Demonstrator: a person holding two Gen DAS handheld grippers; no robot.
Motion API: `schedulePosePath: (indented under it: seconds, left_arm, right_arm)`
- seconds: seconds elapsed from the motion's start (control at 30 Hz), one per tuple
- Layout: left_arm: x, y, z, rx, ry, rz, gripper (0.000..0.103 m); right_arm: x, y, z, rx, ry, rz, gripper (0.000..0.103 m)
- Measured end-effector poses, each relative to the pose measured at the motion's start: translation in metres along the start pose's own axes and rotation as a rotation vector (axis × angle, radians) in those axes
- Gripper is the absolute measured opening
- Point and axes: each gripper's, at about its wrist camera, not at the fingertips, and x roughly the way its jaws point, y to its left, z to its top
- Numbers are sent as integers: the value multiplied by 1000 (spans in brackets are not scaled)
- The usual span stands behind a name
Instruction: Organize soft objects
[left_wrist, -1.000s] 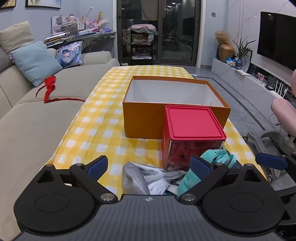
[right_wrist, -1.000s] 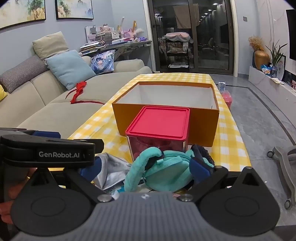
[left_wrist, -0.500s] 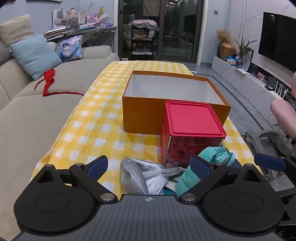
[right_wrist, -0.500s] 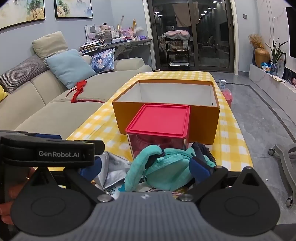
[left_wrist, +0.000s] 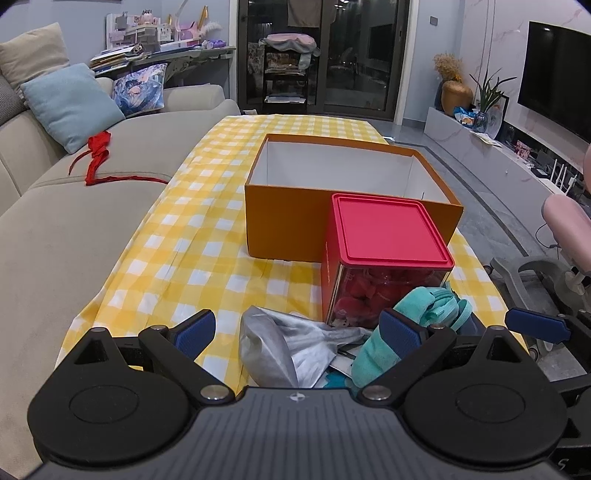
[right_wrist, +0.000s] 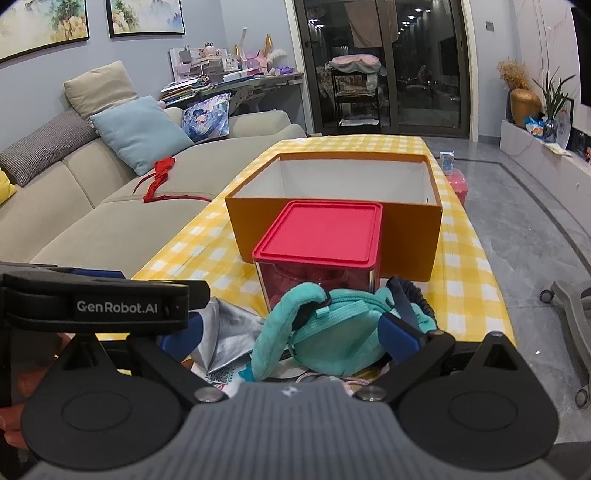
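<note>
A pile of soft things lies at the near end of the yellow checked table (left_wrist: 207, 229): a teal fabric pouch (right_wrist: 332, 339) and a silver-grey cloth (left_wrist: 291, 347). The pouch also shows in the left wrist view (left_wrist: 424, 306). Behind them stands a clear tub with a red lid (left_wrist: 384, 236) (right_wrist: 325, 232). Beyond it is an open, empty orange box (left_wrist: 347, 177) (right_wrist: 336, 188). My left gripper (left_wrist: 297, 328) is open, its fingers either side of the grey cloth. My right gripper (right_wrist: 291, 332) is open, its fingers either side of the teal pouch.
A beige sofa (left_wrist: 74, 206) with cushions and a red ribbon (left_wrist: 98, 155) runs along the table's left. A chair base (right_wrist: 569, 306) and grey floor lie to the right. A TV (left_wrist: 557, 92) hangs on the right wall. Papers lie under the pile.
Both grippers have lifted and drawn back slightly, so the table, box and tub sit lower and a bit further off in view. Jaws stay open.
</note>
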Motion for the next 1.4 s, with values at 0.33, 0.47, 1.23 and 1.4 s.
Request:
schedulePosePath:
  seconds: [0.33,0.47,1.23,1.4]
  left_arm:
    - [0,0,-1,-1,2,2,103]
    - [1,1,-1,-14,10,-7,103]
    - [2,0,-2,-18,28,-6,103]
    - [3,0,-2,-19,30,-6,103]
  right_arm:
    - [2,-2,-1,14,13,12,99]
    - [2,-1,-1,14,11,11,99]
    - [5,-5,-3,31,25,20,99]
    - [4,-5,-3,32,32,20,99]
